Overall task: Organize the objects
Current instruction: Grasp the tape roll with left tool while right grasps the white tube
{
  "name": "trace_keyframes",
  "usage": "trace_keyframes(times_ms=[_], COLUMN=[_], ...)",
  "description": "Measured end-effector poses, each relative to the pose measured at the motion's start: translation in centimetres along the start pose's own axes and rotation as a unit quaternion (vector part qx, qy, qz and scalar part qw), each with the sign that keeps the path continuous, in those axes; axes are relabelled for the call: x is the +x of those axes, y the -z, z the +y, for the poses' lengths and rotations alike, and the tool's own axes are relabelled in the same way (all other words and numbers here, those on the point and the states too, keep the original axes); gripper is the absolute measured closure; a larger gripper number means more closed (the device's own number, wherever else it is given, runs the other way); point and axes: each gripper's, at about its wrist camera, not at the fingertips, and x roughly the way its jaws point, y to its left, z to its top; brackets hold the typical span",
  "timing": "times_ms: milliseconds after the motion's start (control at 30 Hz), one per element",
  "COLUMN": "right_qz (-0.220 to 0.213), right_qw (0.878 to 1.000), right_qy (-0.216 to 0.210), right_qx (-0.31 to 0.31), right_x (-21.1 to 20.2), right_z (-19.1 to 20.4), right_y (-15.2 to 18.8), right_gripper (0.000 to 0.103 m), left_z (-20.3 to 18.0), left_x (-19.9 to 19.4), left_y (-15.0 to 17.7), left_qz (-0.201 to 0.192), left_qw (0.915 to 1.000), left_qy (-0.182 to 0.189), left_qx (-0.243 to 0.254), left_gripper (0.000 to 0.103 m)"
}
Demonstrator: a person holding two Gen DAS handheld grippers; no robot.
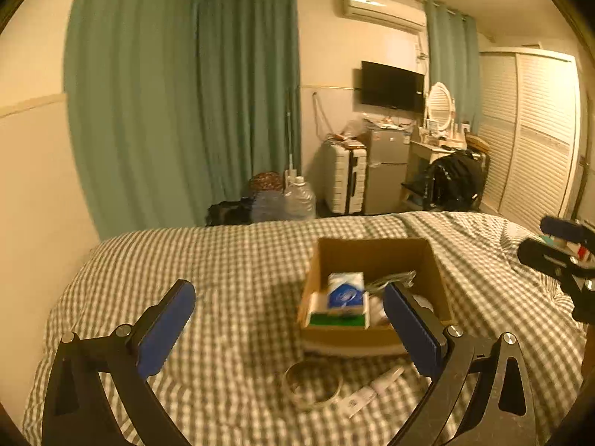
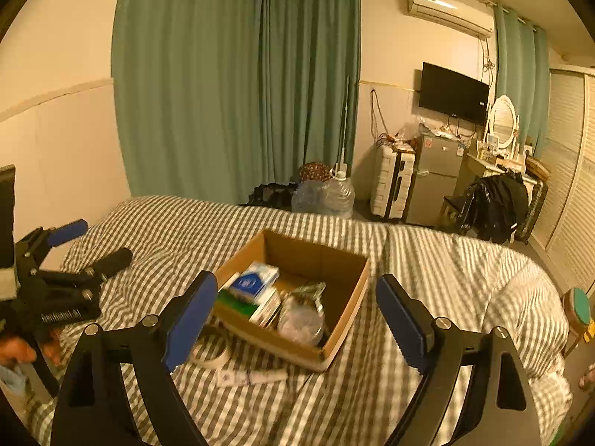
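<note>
An open cardboard box (image 1: 372, 254) (image 2: 316, 254) stands on the checked bed cover. Inside it lie a blue-and-white carton (image 1: 346, 291) (image 2: 254, 280), a green-edged pack and a clear jar with a crumpled wrapper (image 2: 301, 321). A roll of tape (image 1: 312, 386) (image 2: 212, 355) and a white tube (image 1: 377, 384) (image 2: 253, 376) lie on the cover just in front of the box. My left gripper (image 1: 288, 291) (image 2: 105, 238) is open and holds nothing, hovering near-left of the box. My right gripper (image 2: 297, 280) (image 1: 533, 237) is open too, above the box's near side.
The bed (image 1: 230, 260) fills the foreground, a wall along its left side. Beyond its far edge are green curtains, water jugs (image 2: 327, 195), a white suitcase (image 2: 394, 186), a small fridge and a wardrobe. A hand (image 2: 15, 349) grips the left tool.
</note>
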Motion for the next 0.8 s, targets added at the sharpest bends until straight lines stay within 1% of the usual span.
trace_keyframes(times_ms=[100,200,367,433,500,600,700,800], right_qz=[0.016,0.041,0.102,0.123,0.139,0.154,0.168,0.184], right_qw=[1.0,0.999,0.995,0.992,0.989,0.987,0.984,0.979], right_qy=[0.001,-0.003,0.012,0.019,0.028,0.04,0.045,0.053], right_qx=[0.001,0.004,0.017,0.027,0.028,0.029,0.045,0.063], right_x=[0.6,2.3,6.4,7.8,8.9,10.5,11.9,13.7], right_z=[1.1,1.8,3.2,3.2,3.2,2.9,2.3,1.6], right_y=[2.2,4.7,9.4,11.0,11.8,12.5,13.1,13.4], right_gripper=[0.016,0.016,0.016,0.016,0.016,0.016,0.016,0.016], left_z=[1.5,2.7,3.6,3.0,2.1,0.0,-1.6,-2.6], left_x=[-0.6,-0.5,2.1,4.1,6.1,9.0,10.9,12.7], left_y=[1.7,4.1,9.2,11.4,13.1,15.3,17.0,18.1], left_qz=[-0.002,0.004,0.031,0.054,0.076,0.105,0.115,0.129], left_qw=[0.9999,0.9993,0.9978,0.997,0.9961,0.9943,0.9929,0.9908], left_qy=[-0.017,-0.036,-0.05,-0.045,-0.033,-0.019,-0.006,0.01], left_qx=[-0.003,-0.009,-0.029,-0.033,-0.028,0.0,0.03,0.04], left_gripper=[0.0,0.0,0.0,0.0,0.0,0.0,0.0,0.0])
